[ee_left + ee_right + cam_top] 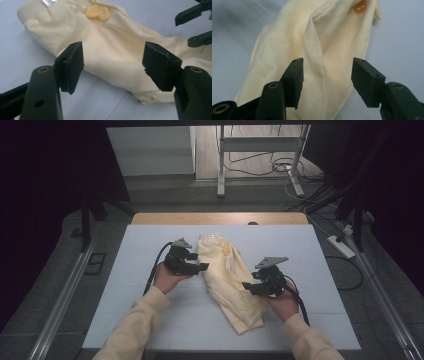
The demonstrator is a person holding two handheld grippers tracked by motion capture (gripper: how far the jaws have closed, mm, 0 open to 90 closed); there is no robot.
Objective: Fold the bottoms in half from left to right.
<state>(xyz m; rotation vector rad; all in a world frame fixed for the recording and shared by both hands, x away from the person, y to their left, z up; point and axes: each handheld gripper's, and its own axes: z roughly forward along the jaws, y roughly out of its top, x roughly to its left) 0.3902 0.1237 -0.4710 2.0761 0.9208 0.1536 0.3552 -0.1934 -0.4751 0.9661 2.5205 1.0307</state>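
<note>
We see a white sheet covering the table, whose wooden far edge shows. Beyond it stands a metal frame with loose cables on the floor, and a power strip lies at right.

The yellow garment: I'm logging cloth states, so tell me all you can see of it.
The yellow garment is pale, soft knit cloth, bunched into a long rumpled bundle lying slantwise mid-table on the white table cover. A ribbed hem with a small label shows at one end, an orange patch near it. The left gripper and right gripper flank it, jaws open, not gripping.
</note>
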